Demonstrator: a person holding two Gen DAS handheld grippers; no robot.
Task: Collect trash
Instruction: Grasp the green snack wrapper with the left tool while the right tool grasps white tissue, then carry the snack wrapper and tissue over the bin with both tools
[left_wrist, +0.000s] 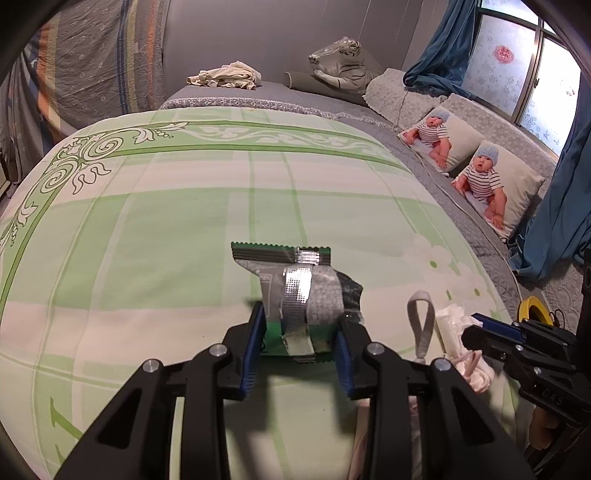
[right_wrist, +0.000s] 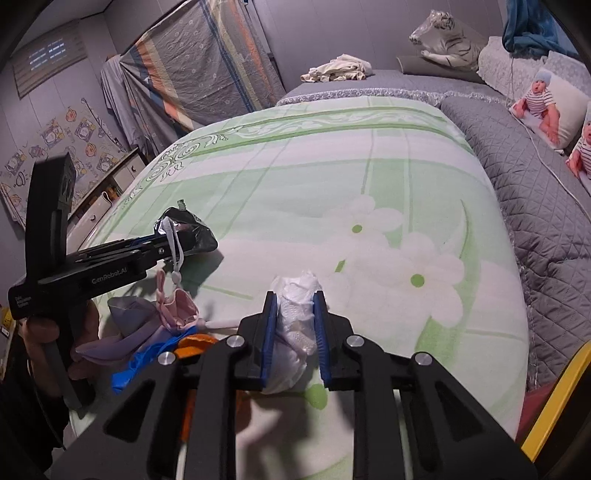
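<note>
Left tongs (left_wrist: 301, 325) pinch a foil wrapper (left_wrist: 295, 280) — right tongs (right_wrist: 294, 325) pinch crumpled tissue (right_wrist: 295, 314), its underside hidden.

Green floral quilt (left_wrist: 147, 240); baby-print pillows (left_wrist: 491, 184); plush tiger (right_wrist: 448, 40); blue curtain (left_wrist: 439, 51).

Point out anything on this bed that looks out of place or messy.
A snack wrapper in the left gripper and a crumpled white tissue in the right gripper are litter on the green quilt. A loose heap of cloth bits sits at its near edge.
</note>
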